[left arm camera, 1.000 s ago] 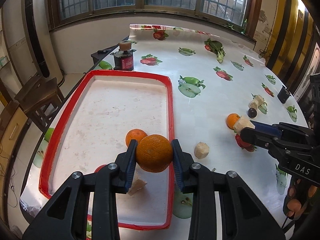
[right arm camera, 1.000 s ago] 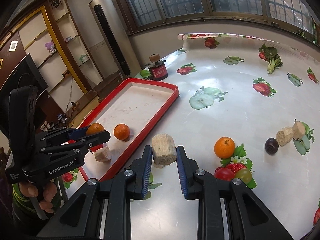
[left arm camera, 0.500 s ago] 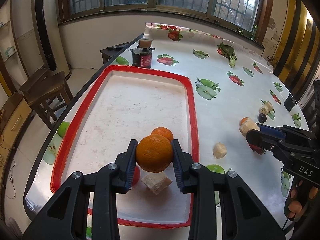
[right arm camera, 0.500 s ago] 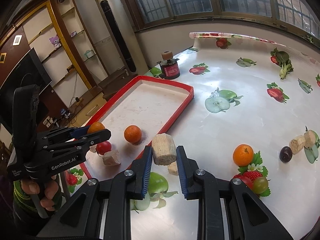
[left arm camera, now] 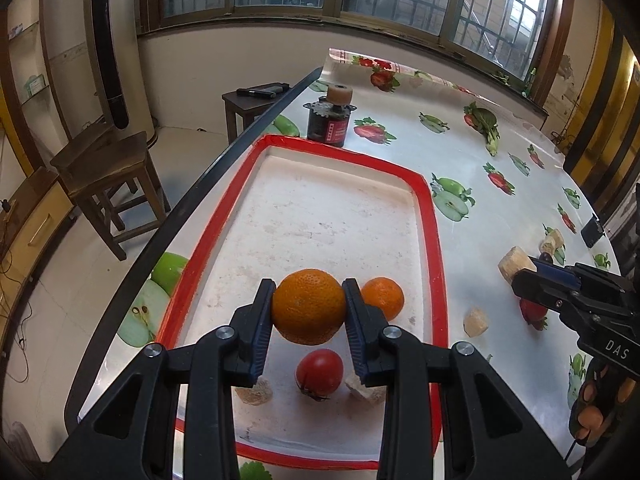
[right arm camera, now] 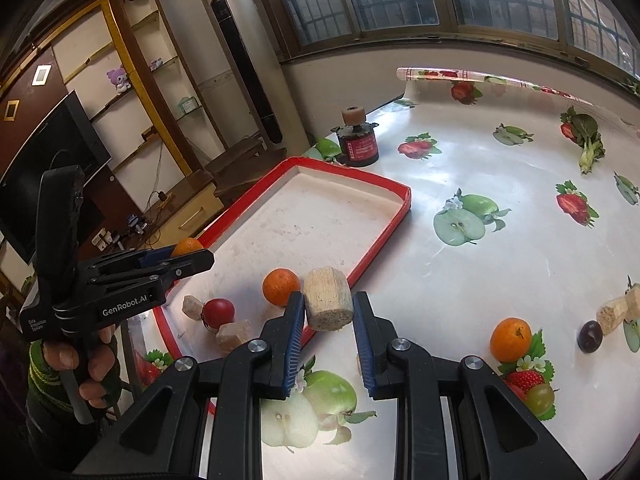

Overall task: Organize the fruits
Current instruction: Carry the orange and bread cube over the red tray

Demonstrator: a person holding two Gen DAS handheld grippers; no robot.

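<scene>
My left gripper is shut on a large orange and holds it above the near part of the red-rimmed tray. In the tray lie a smaller orange, a red tomato and two beige chunks. My right gripper is shut on a beige wooden block, held above the tray's right rim. On the table remain an orange, a dark plum and beige pieces.
A dark jar with a cork lid stands behind the tray. A beige chunk lies on the cloth right of the tray. The table's left edge drops to a floor with wooden stools.
Both grippers moved left over the tray, still holding their objects. The tomato and chunks in the tray came into view beneath the left gripper.
</scene>
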